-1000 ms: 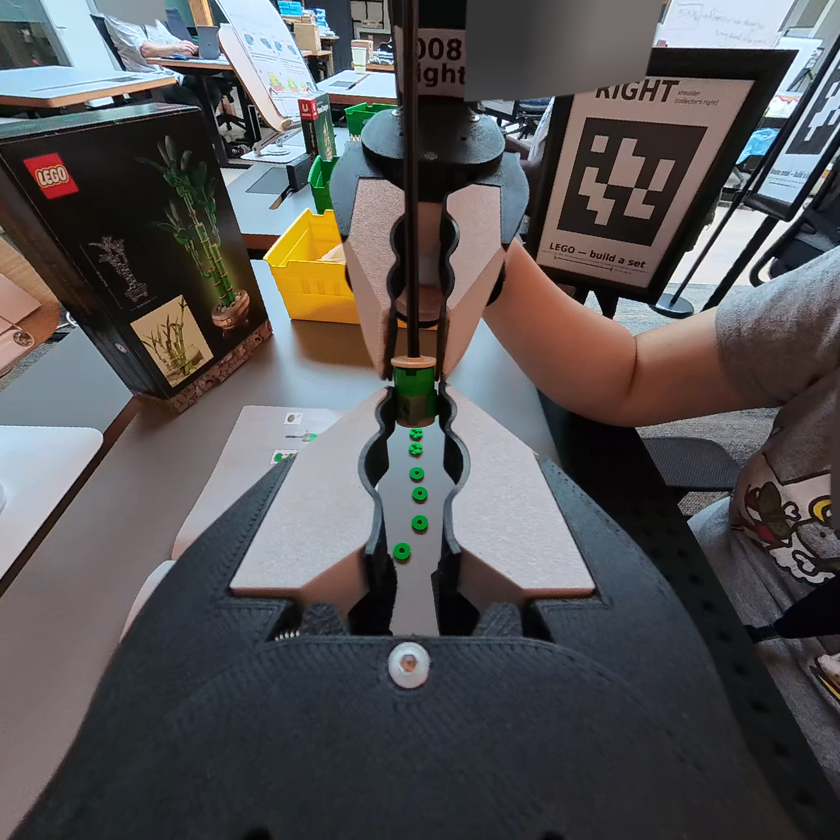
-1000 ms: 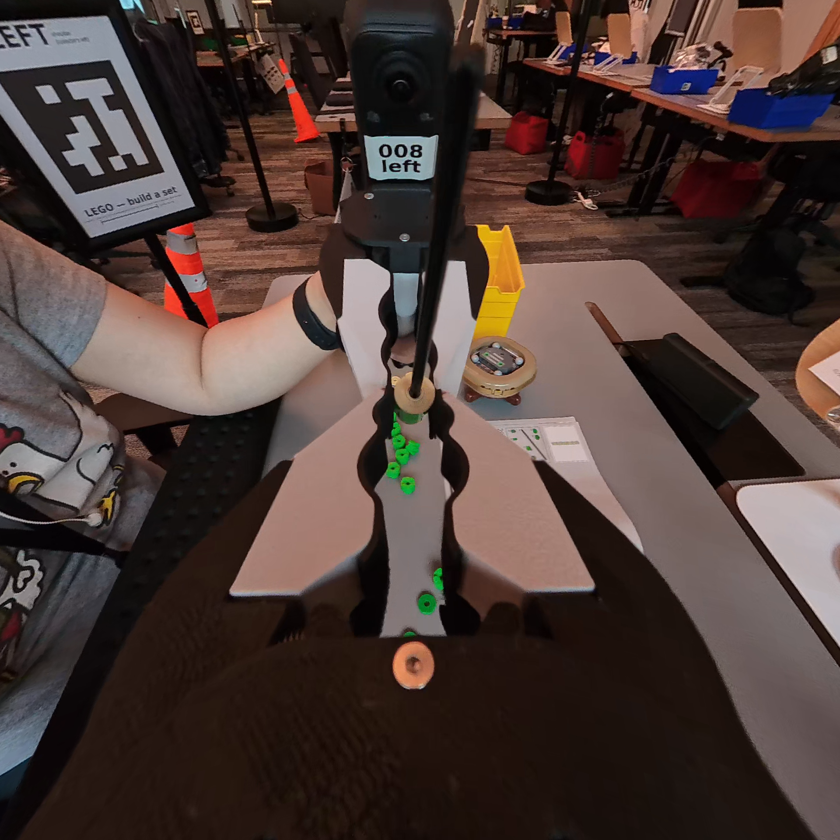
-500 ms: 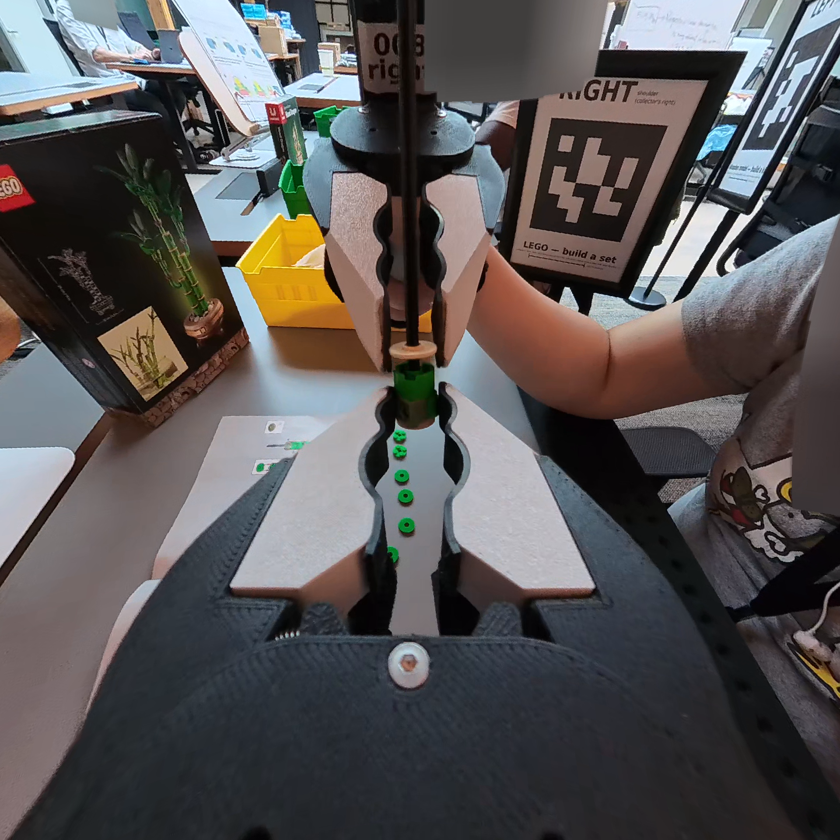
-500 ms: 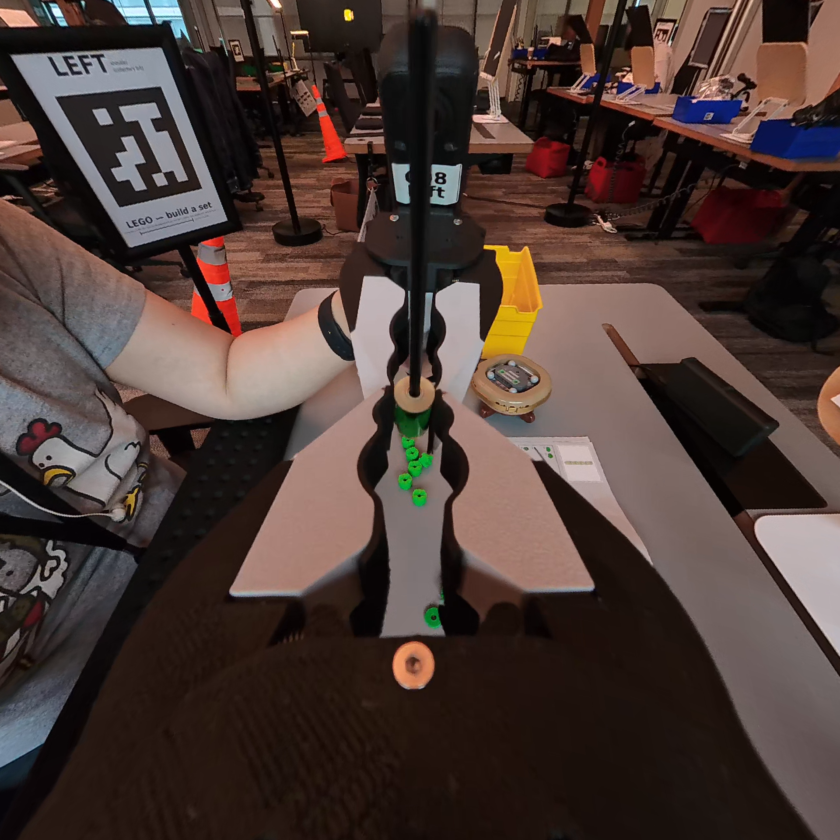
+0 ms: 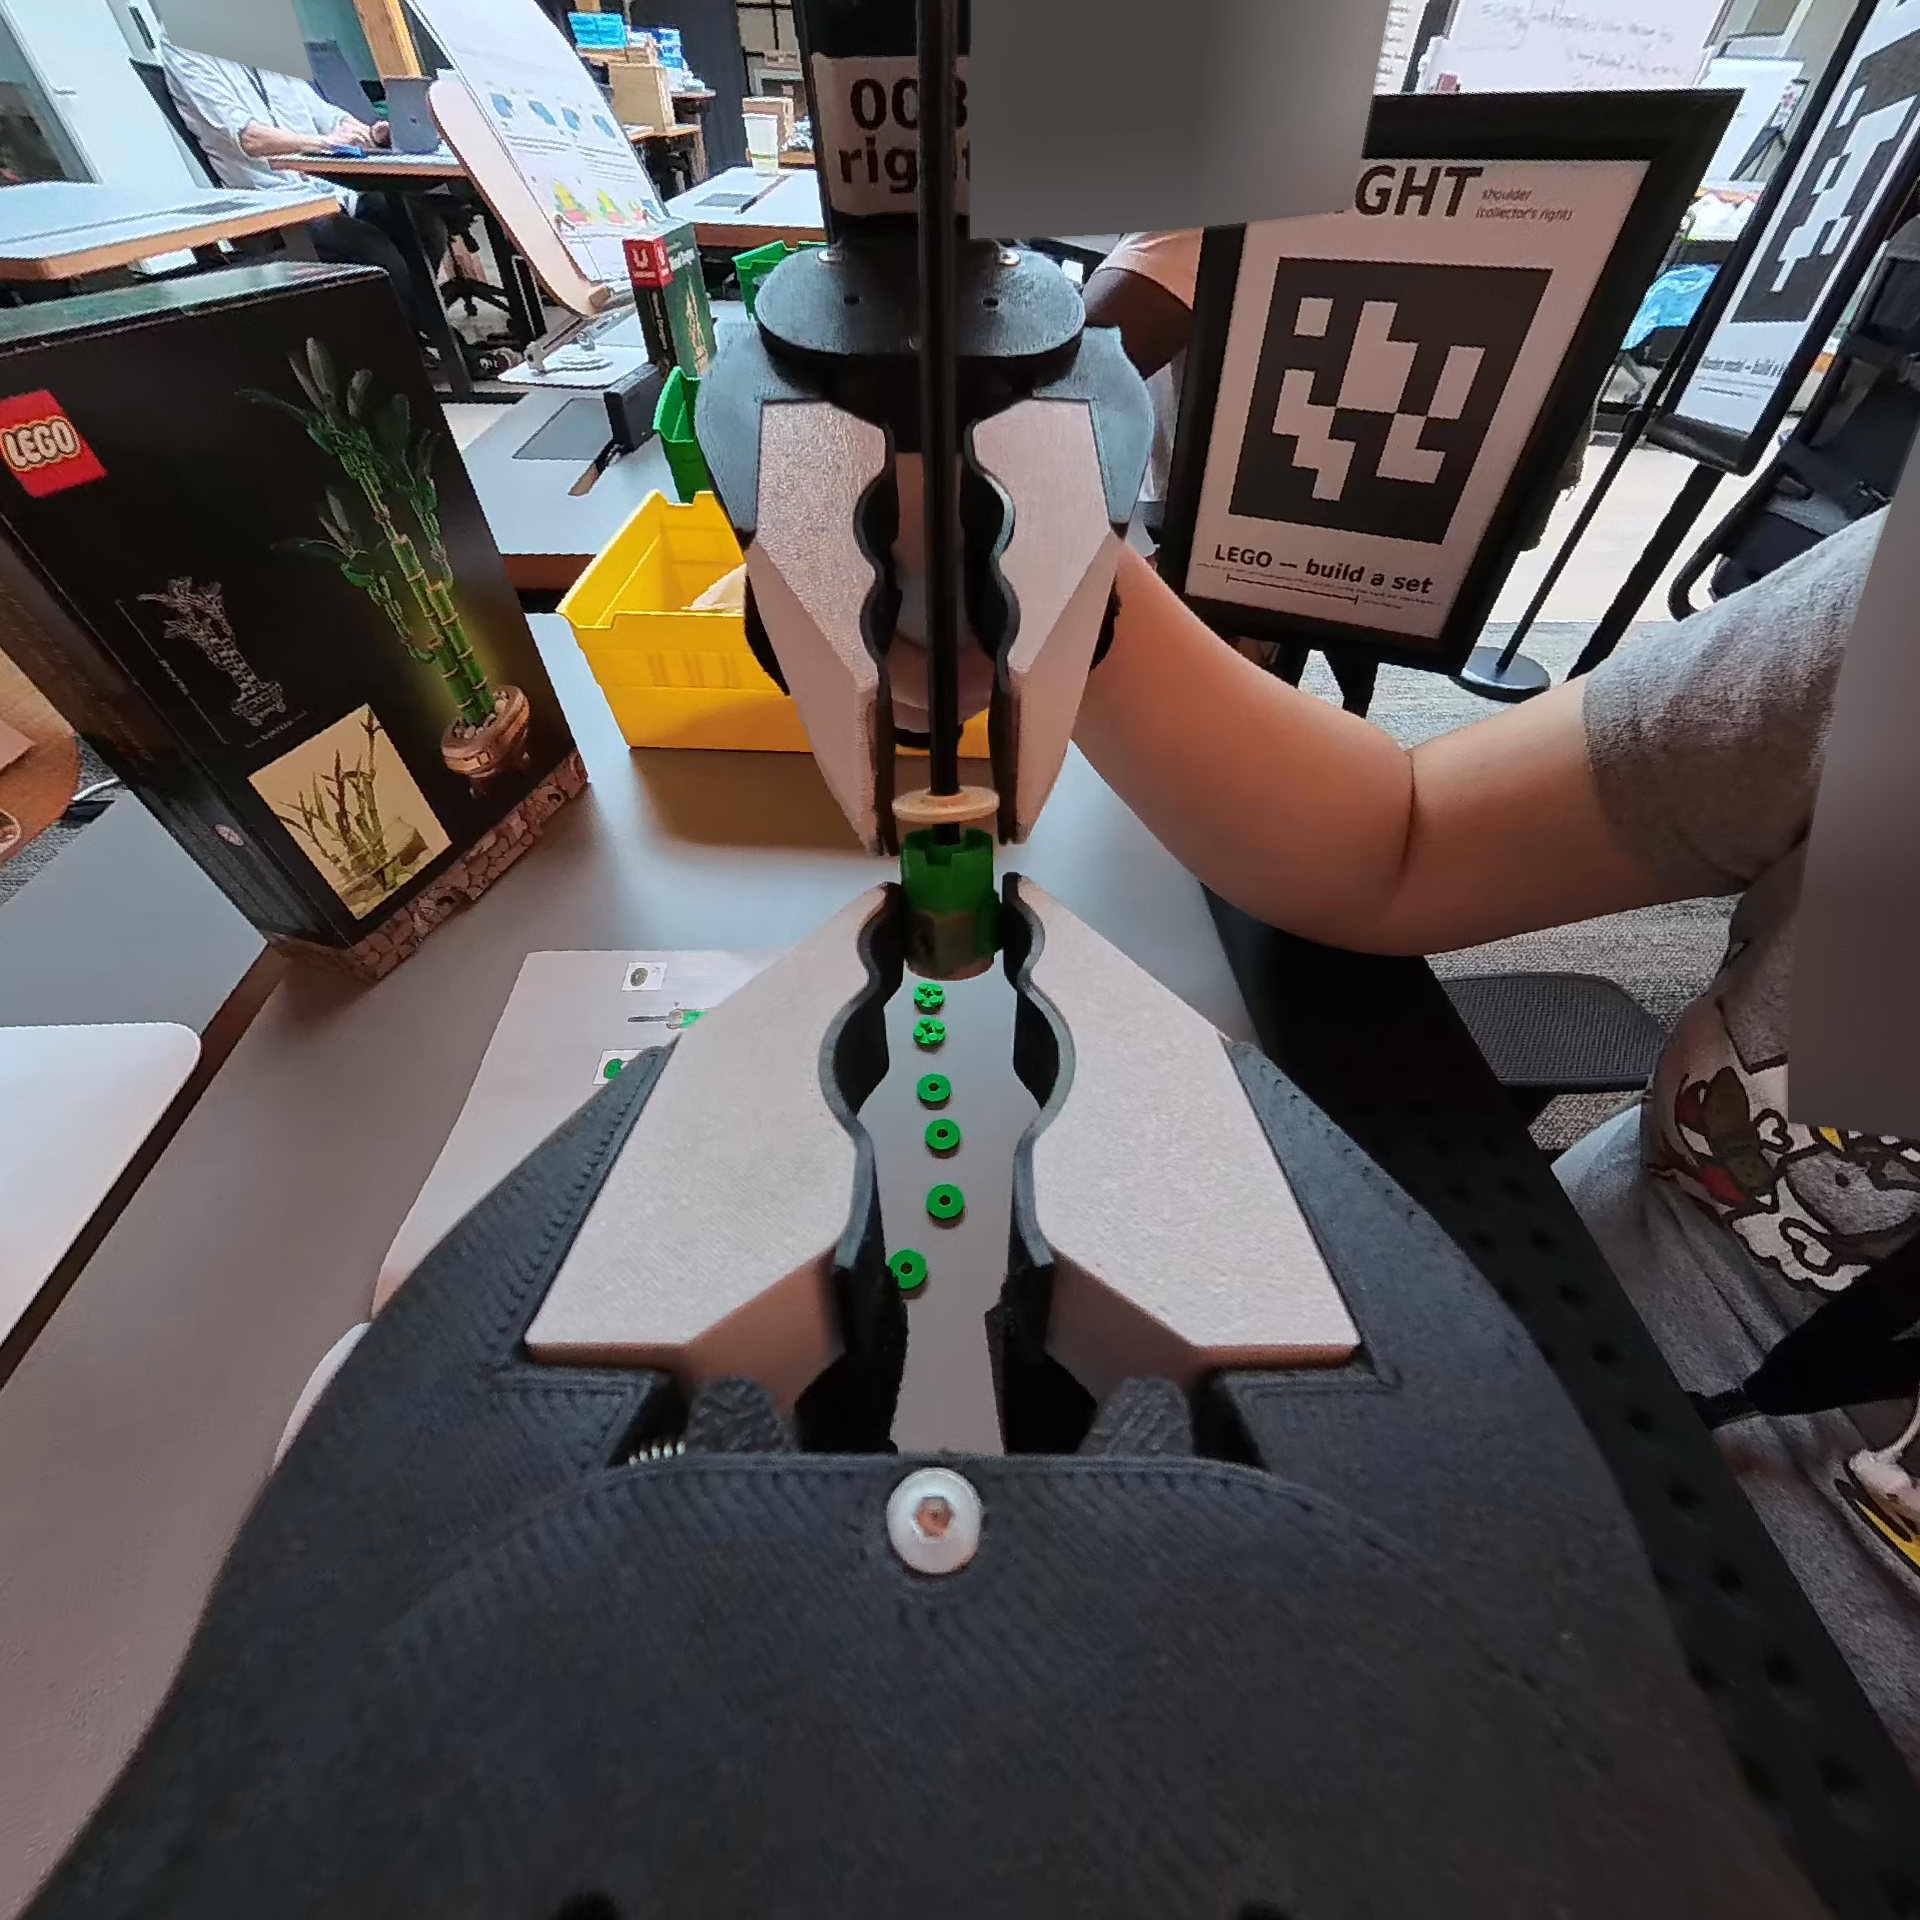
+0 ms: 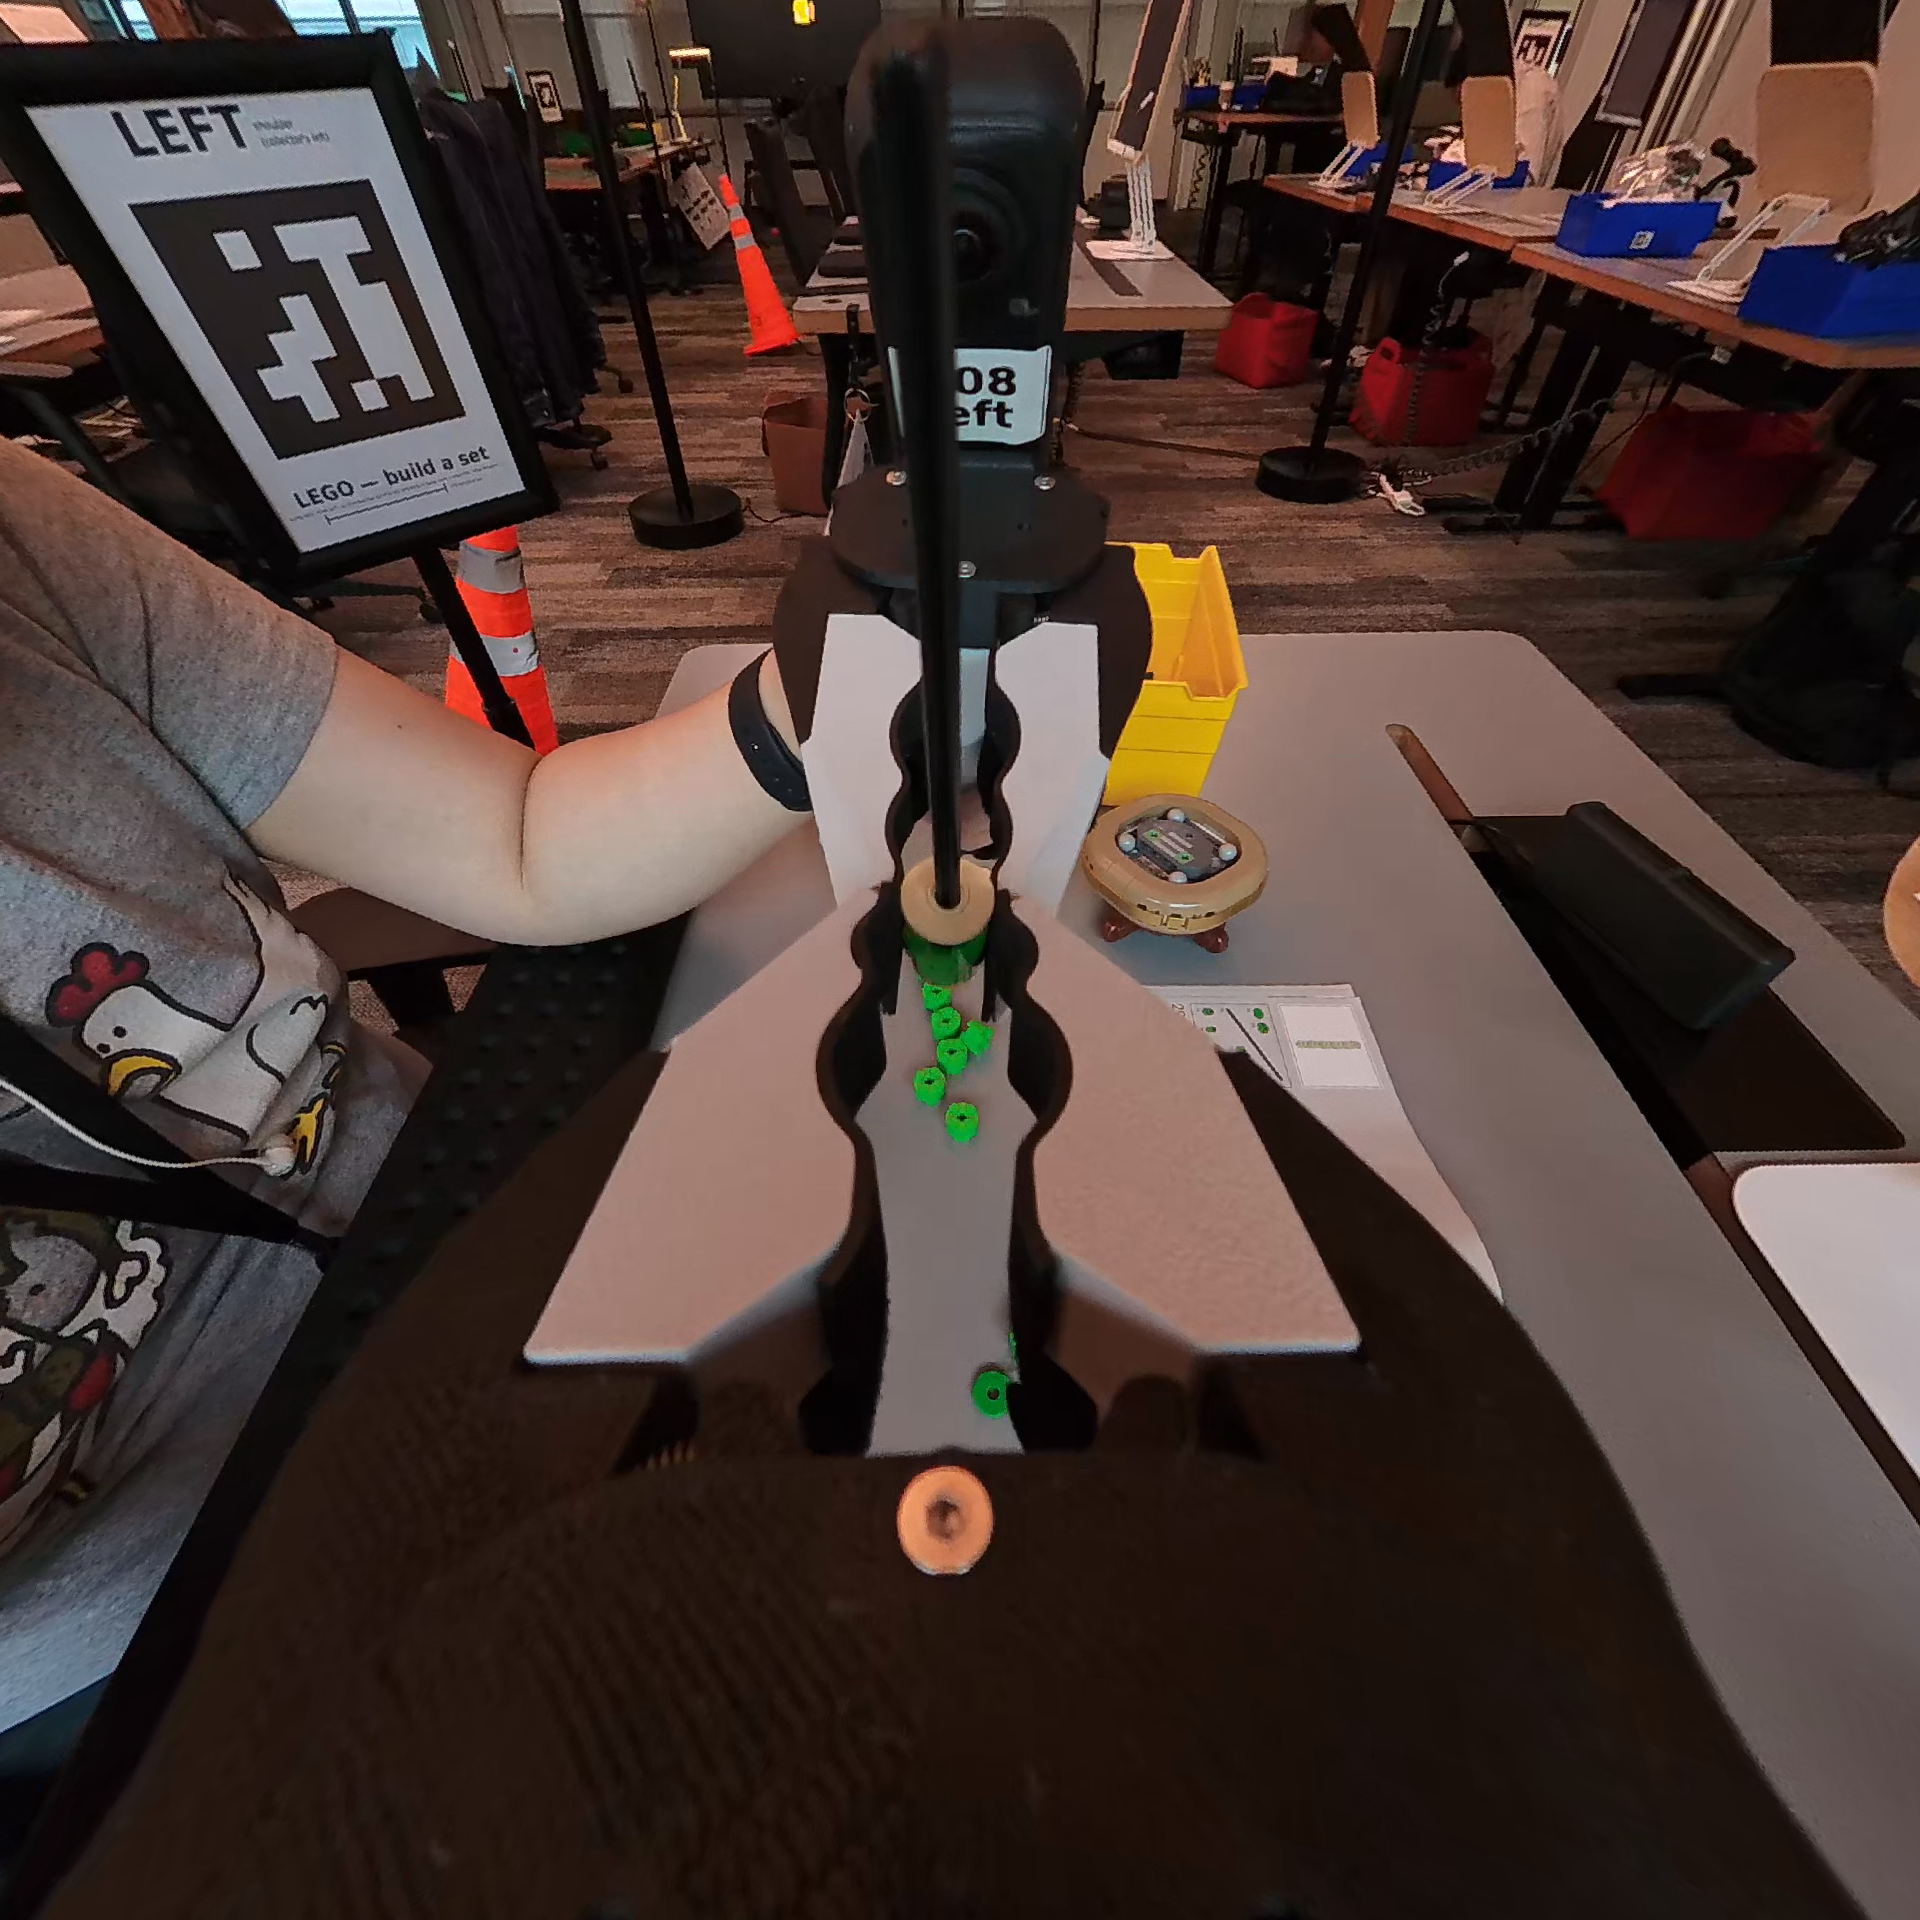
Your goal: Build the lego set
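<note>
My left gripper [image 5: 945, 920] is shut on a green cylinder piece [image 5: 943, 883] and holds it above the table. My right gripper [image 6: 943, 914] faces it and is shut on a tan ring [image 6: 945, 904] threaded on a long black rod [image 6: 925, 468]. The ring [image 5: 943, 805] sits just above the cylinder's top, and the rod [image 5: 938, 416] runs up out of view. The cylinder [image 6: 943, 956] shows under the ring in the right wrist view. Several small green round pieces [image 5: 935, 1091] lie in a row on the table below; they also show in the right wrist view [image 6: 951, 1055].
A Lego box [image 5: 260, 582] stands at left. A yellow bin [image 5: 665, 655] is behind the grippers. An instruction booklet [image 6: 1288, 1039] lies beside a tan pot base [image 6: 1174, 862]. A black box [image 6: 1631, 904] sits at right. A person's arm [image 5: 1299, 810] reaches in.
Both grippers keep their holds. The rod has swung from leaning right to leaning slightly left in the right wrist view. The joined pieces have shifted a little over the table.
</note>
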The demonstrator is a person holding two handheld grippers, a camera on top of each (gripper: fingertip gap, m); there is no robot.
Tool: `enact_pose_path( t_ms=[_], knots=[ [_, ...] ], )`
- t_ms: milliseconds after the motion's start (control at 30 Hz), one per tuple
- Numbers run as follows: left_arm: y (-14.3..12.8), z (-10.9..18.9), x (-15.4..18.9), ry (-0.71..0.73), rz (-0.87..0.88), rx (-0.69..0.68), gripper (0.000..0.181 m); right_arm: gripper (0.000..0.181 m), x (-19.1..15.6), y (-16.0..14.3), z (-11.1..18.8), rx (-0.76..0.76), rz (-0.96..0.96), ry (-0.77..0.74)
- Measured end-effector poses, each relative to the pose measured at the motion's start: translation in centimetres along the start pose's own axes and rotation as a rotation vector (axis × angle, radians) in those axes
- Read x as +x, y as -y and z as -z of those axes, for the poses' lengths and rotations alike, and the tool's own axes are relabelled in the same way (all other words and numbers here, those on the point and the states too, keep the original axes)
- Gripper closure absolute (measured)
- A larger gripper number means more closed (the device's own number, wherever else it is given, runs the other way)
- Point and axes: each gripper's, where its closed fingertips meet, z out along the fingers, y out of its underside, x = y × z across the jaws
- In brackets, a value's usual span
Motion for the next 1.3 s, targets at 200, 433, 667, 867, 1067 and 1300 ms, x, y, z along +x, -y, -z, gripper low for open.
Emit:
enact_pose_path(
  t_ms=[200, 433, 667, 867, 1067, 1300],
  knots=[
    [0.2, 0.1, 0.1, -0.002, -0.004, 0.011, 0.165, 0.155, -0.3, 0.3, 0.0, 0.012, 0.024, 0.000],
    [0.6, -0.1, 1.4, -0.085, 0.020, 0.031, 0.165, 0.151, -0.8, 0.3, 0.1, 0.027, 0.054, 0.035],
    [1.1, -0.2, 3.9, -0.250, 0.061, 0.057, 0.165, 0.147, -3.4, 0.4, 0.2, 0.036, 0.121, 0.153],
    [1.1, -0.1, 4.7, -0.298, 0.062, 0.060, 0.166, 0.142, -3.5, 1.0, 0.3, 0.061, 0.205, 0.122],
    [1.1, 0.0, 5.1, -0.326, 0.066, 0.056, 0.166, 0.139, -4.2, 0.8, 0.6, 0.072, 0.308, 0.128],
    [0.4, -0.4, 5.5, -0.369, 0.098, 0.025, 0.166, 0.139, -4.3, 0.6, 0.8, 0.075, 0.335, 0.136]
  ],
)
